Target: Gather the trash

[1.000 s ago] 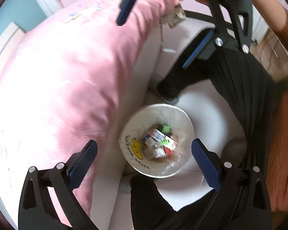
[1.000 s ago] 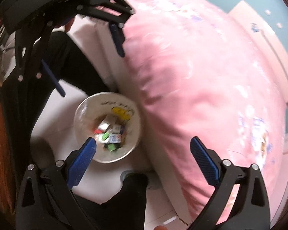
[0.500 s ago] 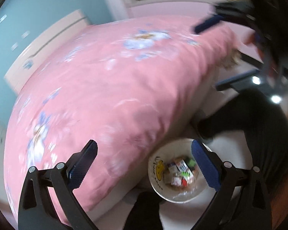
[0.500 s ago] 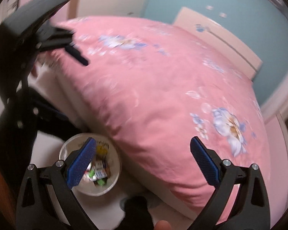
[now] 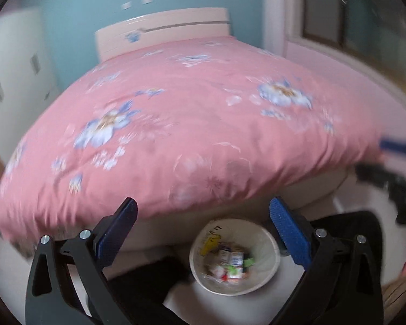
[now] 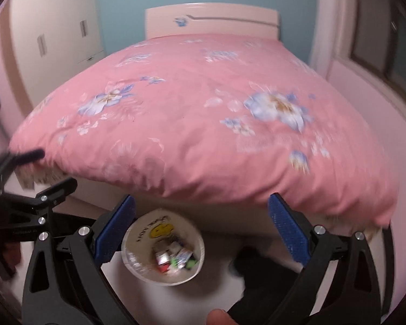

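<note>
A white bin holding trash wrappers sits on the floor at the foot of a pink-quilted bed. Above it, the left gripper and right gripper hover level, fingers spread wide, empty.

Pink bedding, teal wall, white bin of bright scraps

The quilt is salmon pink, printed with pale blue flowers with tan centres, the largest at about 2 o'clock and 10 o'clock in the right wrist view. The headboard at 12 o'clock is cream with a small blue motif and a thin dark line. The wall behind it is teal; the wardrobe at 10 o'clock is cream with grey handles. The waste bin at 6 o'clock is white with a yellow cartoon mark and dark lettering, and its trash shows red, green, white and blue bits. The left gripper and right gripper are black with blue pads.
</note>
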